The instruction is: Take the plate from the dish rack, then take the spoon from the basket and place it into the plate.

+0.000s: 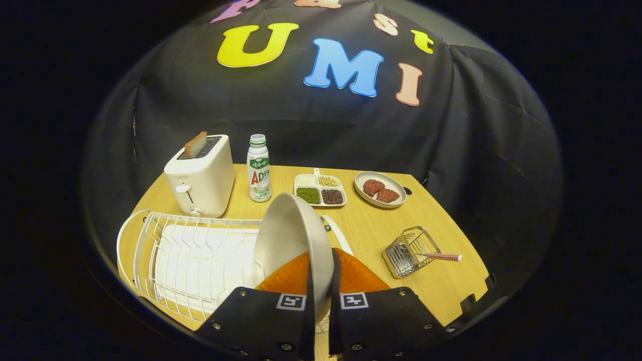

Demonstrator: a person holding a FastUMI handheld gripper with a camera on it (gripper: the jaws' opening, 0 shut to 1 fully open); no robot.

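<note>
Gripper (321, 296) clamped on the plate (291, 235) rim above the dish rack (190, 250); I judged a steady level carry to the counter (371, 230) best.

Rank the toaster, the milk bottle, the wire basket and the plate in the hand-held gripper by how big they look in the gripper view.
1. Plate, clamped between the hand-held gripper fingers; nearness to the camera inflates it.
2. Toaster.
3. Wire basket and milk bottle look too alike to rank.
</note>
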